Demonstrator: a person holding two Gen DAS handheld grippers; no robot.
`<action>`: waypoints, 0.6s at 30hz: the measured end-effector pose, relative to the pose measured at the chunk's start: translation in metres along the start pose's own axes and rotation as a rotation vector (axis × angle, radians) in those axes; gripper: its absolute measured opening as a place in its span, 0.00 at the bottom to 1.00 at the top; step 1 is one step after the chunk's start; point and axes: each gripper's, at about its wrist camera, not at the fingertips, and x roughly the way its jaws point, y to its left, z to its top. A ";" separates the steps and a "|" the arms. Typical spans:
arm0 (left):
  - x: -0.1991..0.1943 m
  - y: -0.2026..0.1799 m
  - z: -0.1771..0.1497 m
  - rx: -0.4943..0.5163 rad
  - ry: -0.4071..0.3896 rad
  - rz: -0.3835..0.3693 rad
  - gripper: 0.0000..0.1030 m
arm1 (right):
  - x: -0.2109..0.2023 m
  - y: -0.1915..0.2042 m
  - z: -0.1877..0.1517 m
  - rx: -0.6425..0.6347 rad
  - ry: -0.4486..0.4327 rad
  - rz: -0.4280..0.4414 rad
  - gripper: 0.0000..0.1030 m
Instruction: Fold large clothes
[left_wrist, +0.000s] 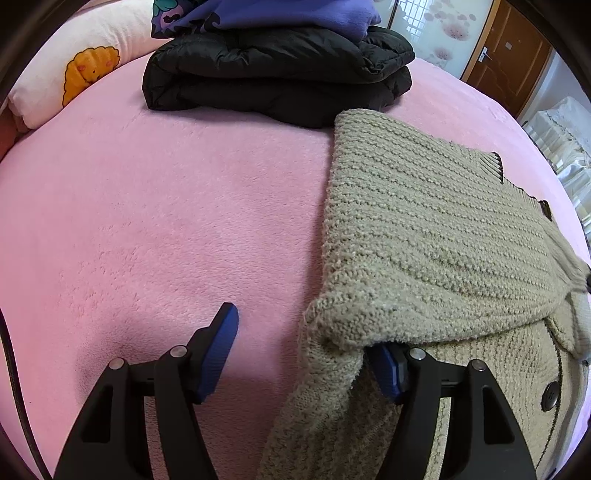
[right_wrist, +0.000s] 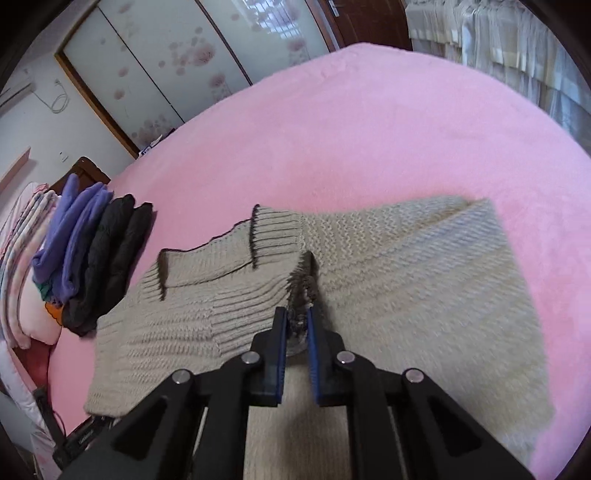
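Here, a beige knit cardigan (left_wrist: 436, 236) spread on the pink bed (left_wrist: 147, 206), folded edge toward three o'clock in the left wrist view, one blue pad of the released left gripper (left_wrist: 306, 347) tucked under that fold, the other bare over the blanket. Right gripper (right_wrist: 295, 325) clenched on the cardigan's dark-trimmed ribbed hem, bunched fabric pinched between both pads at centre frame. At twelve o'clock from the left gripper, a folded black puffer jacket (left_wrist: 280, 74) under a purple garment (left_wrist: 295, 16), well apart from the cardigan's near corner.
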 end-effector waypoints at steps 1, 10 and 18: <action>0.000 0.000 -0.001 -0.001 0.002 -0.003 0.65 | -0.006 0.000 -0.003 -0.007 0.004 -0.019 0.10; -0.005 0.003 0.004 0.029 0.060 -0.028 0.65 | 0.015 -0.012 -0.017 -0.049 0.120 -0.122 0.23; -0.068 -0.004 -0.006 0.130 -0.017 -0.085 0.65 | -0.021 -0.006 -0.027 -0.048 0.000 -0.101 0.32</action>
